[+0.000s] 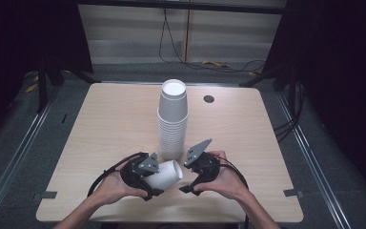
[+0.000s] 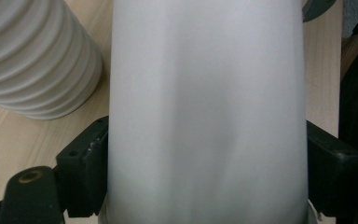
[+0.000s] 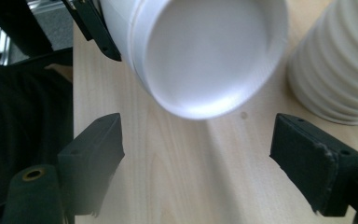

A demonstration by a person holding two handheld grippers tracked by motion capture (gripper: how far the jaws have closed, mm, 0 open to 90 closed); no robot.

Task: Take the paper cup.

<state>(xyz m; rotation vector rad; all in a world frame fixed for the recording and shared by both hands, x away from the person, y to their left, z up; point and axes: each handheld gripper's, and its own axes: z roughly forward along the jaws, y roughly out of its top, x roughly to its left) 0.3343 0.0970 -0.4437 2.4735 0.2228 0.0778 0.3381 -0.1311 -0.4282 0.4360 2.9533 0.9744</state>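
Left gripper (image 1: pixel 159 183) pinches white paper cup (image 1: pixel 166 175) sideways by its wall, right gripper (image 1: pixel 187 177) spread empty beside it; cup looks light, thin, crushable, best held gently mid-wall.

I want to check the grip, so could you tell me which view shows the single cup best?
The high view: single cup whole, in the left gripper. Left gripper view gives its pinched wall; right gripper view its round end.

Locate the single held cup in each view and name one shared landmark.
High view: cup low centre, lying sideways in the left gripper.
Left gripper view: cup in the middle, clamped between the jaws.
Right gripper view: cup top centre, base toward the camera.
Shared landmark: cup stack.
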